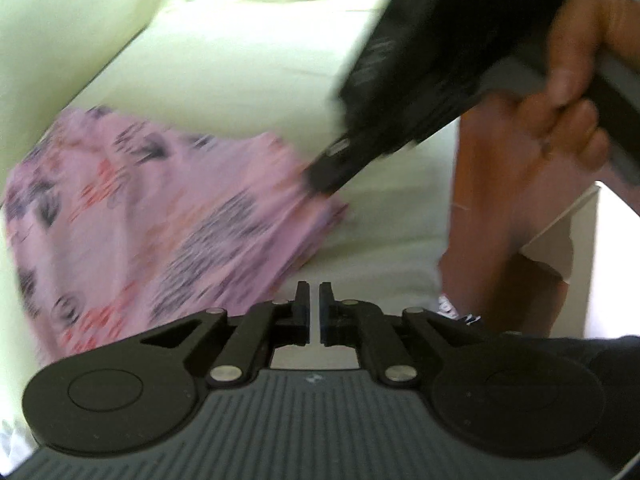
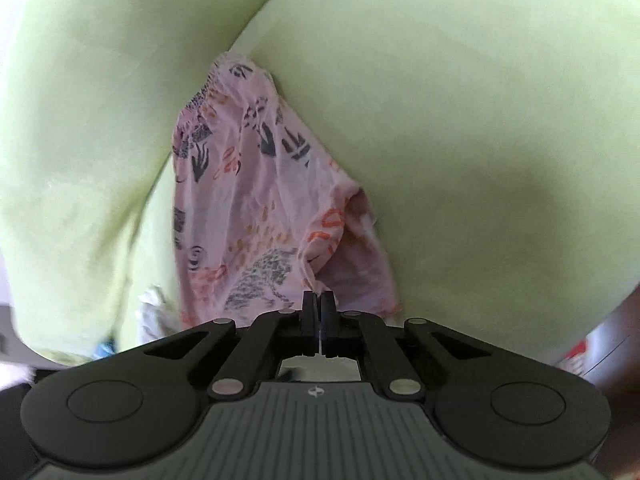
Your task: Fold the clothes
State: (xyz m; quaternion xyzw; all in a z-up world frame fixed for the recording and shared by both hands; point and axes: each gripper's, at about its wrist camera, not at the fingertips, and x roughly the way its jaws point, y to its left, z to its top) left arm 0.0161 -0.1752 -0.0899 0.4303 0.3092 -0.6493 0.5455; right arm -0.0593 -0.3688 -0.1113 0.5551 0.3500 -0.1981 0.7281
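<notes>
Clearly the right tongs (image 2: pixel 319 300) pinch only a thin edge of the pink patterned garment (image 2: pixel 256 216) on the green bed (image 2: pixel 480 120); left tongs (image 1: pixel 314 304), nearly closed, hold nothing, so the fabric could slip free.

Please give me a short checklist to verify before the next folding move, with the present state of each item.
1. Right gripper shut on the pink patterned garment: ok, its fingers pinch an edge of the cloth.
2. Left gripper free: ok, fingers nearly closed with nothing between them.
3. Garment lies flat on the green sheet: not ok, it is bunched and creased.
4. Garment fully on the sheet: cannot tell, its edges leave both views.
5. Left wrist view sharp enough to aim: not ok, motion blur.
6. Hand firm on the right gripper's handle: ok.
</notes>
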